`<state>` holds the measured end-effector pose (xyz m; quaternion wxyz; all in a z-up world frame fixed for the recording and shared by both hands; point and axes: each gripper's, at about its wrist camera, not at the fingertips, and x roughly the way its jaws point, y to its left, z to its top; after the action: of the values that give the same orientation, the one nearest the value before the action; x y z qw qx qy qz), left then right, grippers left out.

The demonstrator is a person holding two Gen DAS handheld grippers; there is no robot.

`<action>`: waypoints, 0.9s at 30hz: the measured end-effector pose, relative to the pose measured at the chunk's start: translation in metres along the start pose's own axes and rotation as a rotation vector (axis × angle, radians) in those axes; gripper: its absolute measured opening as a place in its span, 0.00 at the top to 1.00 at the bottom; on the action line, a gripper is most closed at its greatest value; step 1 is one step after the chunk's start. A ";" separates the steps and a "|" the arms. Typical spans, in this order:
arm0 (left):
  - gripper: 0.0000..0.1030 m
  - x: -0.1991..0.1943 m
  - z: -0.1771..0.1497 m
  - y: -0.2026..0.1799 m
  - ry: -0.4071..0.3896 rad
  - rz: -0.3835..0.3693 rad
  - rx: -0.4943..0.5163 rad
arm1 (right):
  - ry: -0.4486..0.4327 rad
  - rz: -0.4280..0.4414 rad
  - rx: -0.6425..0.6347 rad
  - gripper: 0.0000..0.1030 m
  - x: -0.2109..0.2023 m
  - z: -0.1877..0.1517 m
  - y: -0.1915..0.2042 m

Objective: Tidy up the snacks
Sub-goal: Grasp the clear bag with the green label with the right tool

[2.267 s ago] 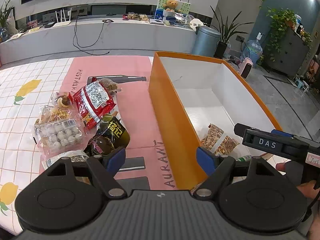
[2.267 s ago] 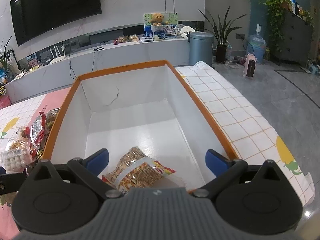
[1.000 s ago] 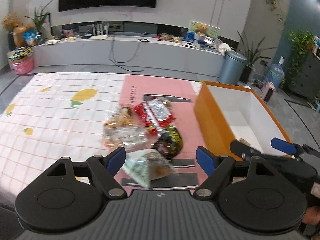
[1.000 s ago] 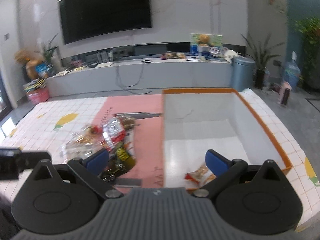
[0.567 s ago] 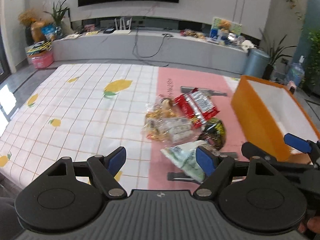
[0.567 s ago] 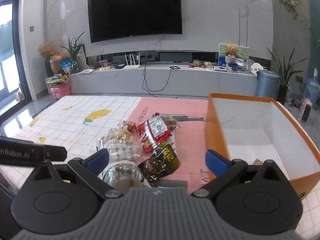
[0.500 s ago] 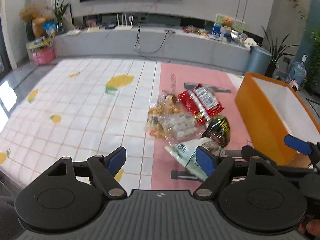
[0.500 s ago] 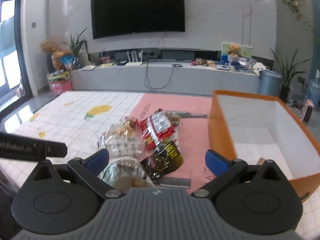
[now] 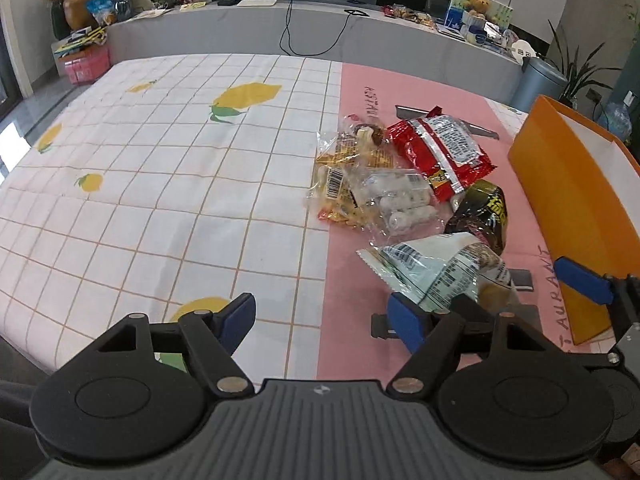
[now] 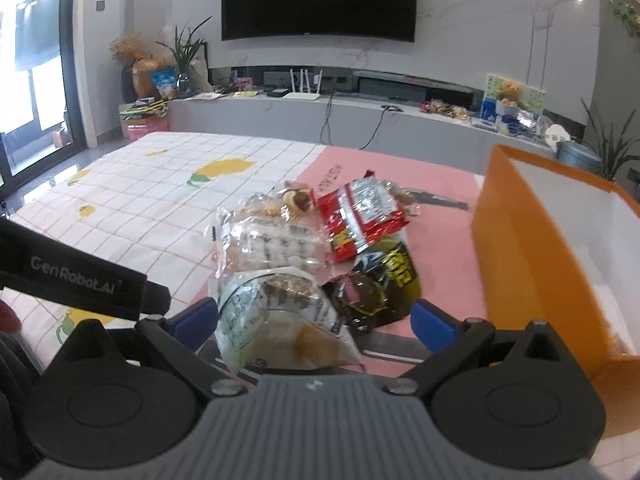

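On the desk, beside the orange box (image 9: 568,200), a heap of snacks on a pink runner (image 9: 348,280) over a lemon-print checked cloth (image 9: 160,168).

Item: pale green packet (image 10: 276,316) — nearest to both grippers, at the near edge of the heap away from the box's far end. It lies between the right gripper's (image 10: 316,318) blue fingers (image 10: 432,326), which stand wide apart and do not touch it so far as can be seen. From the left wrist view the same packet (image 9: 436,268) lies just beyond the inner finger (image 9: 408,316) of the left gripper (image 9: 324,314), off to the box side of its gap.

Item: dark packet with yellow lettering (image 10: 384,280) — touching the green packet, on the side toward the box.

Item: red packet (image 9: 440,152) — farther back, overlapping the dark one.

Item: clear bag of small white balls (image 9: 396,200) — on the side of the red packet away from the box, lying over a clear yellow-printed bag (image 9: 340,180).

Left gripper: fingers spread wide, holding nothing, over bare cloth at the edge where white meets pink, away from the box.

Right gripper: fingers spread, holding nothing.

Orange box: white inside, standing just beside the heap; a bit of brown packaging (image 10: 618,344) shows at its near corner.
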<state>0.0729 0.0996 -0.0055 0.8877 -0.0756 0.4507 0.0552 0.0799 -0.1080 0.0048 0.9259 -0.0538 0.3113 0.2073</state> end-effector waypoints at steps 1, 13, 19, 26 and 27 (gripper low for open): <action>0.16 0.002 0.000 0.002 -0.004 -0.002 -0.009 | 0.002 0.008 0.009 0.03 0.004 -0.001 0.000; 0.21 0.013 0.002 0.022 -0.036 -0.045 -0.131 | 0.014 0.054 -0.011 0.03 0.041 -0.004 0.012; 0.23 0.014 0.000 0.025 -0.067 -0.036 -0.202 | 0.014 0.069 -0.028 0.03 0.055 -0.006 0.020; 0.17 0.018 0.006 0.018 -0.028 -0.016 -0.106 | 0.012 0.046 -0.093 0.03 0.062 -0.011 0.026; 0.17 0.018 0.005 0.016 -0.030 -0.014 -0.101 | 0.008 0.042 -0.090 0.07 0.062 -0.011 0.026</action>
<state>0.0847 0.1172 -0.0188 0.8899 -0.1227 0.4333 0.0731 0.1076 -0.0656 -0.0406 0.9167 -0.0898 0.3065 0.2402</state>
